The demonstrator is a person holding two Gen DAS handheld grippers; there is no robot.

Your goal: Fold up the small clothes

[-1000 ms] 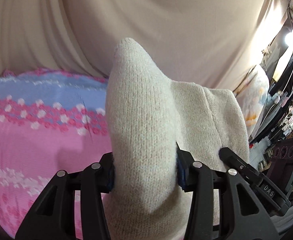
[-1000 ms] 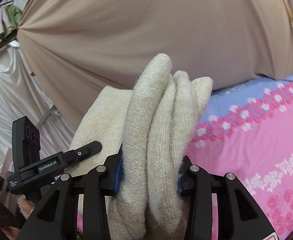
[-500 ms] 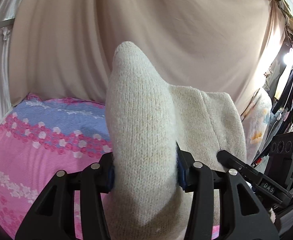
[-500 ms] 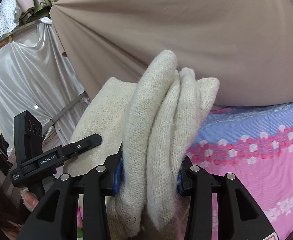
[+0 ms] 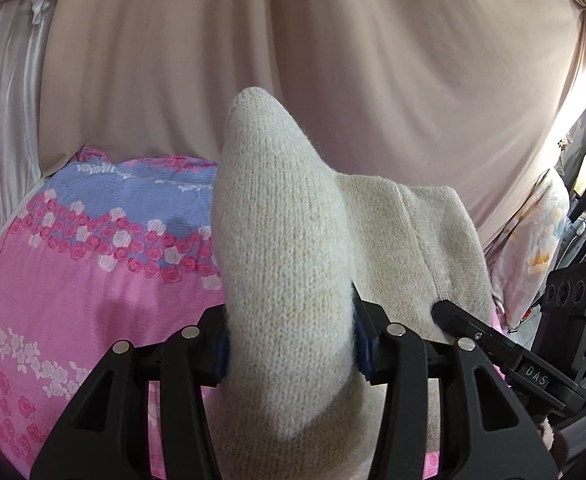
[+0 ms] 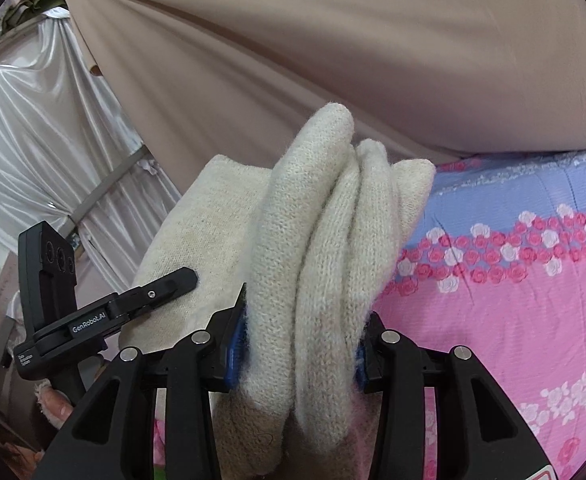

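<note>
Mid-fold step, judging by the pose: cream knit garment (image 5: 285, 264) held up off the pink floral bedsheet (image 5: 73, 300) by both tools, one bunched end in each. Next move probably calls for lowering both ends together onto the sheet and laying the bunch flat before letting go (garment type unclear, knit top or small sweater at best guess).

Left gripper (image 5: 289, 344): lower centre of left wrist view, jaws partway apart with one thick rounded roll of knit filling the gap, blue pads pressed into it on both sides, so it has hold of the cloth. The roll sticks up past the fingertips toward frame centre; the rest of the garment spreads to the right, toward the other tool seen at lower right.

Right gripper (image 6: 299, 354): lower centre of right wrist view, jaws easing wider at this moment, but three or four stacked folds of knit sit between them and both pads touch the cloth, so it is gripped. Folds rise to mid-frame; a flatter panel runs left toward the left tool at left edge.

Sheet lies below and beside the garment in both views; tan curtain (image 6: 333, 60) fills the upper frame. Contact between garment and sheet cannot be told, hidden under the jaws
</note>
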